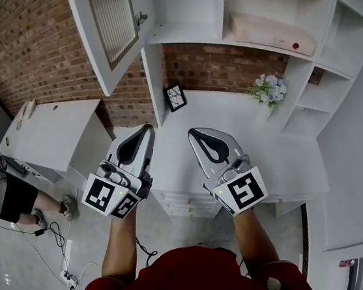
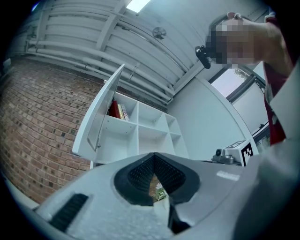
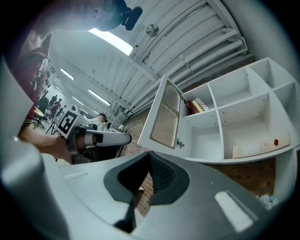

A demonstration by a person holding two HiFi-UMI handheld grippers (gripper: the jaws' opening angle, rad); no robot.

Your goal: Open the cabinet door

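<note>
Cabinet (image 1: 186,4): wall unit above the desk (image 1: 291,161) | cabinet door (image 1: 95,19): stands wide open, out past the desk's left edge | left gripper (image 1: 146,129), right gripper (image 1: 196,135): off the desk's front edge, jaws pressed together, nothing held | step: I judge opening complete; next move need only keep clear of the door.

Matt white cabinet door (image 1: 93,32), ribbed glass pane (image 1: 113,8), rough brick wall (image 1: 24,36)

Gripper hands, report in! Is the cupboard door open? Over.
Left gripper shut, empty. Right gripper shut, empty. Cabinet door stands wide open, neither gripper touching it. Nothing blocking it.
</note>
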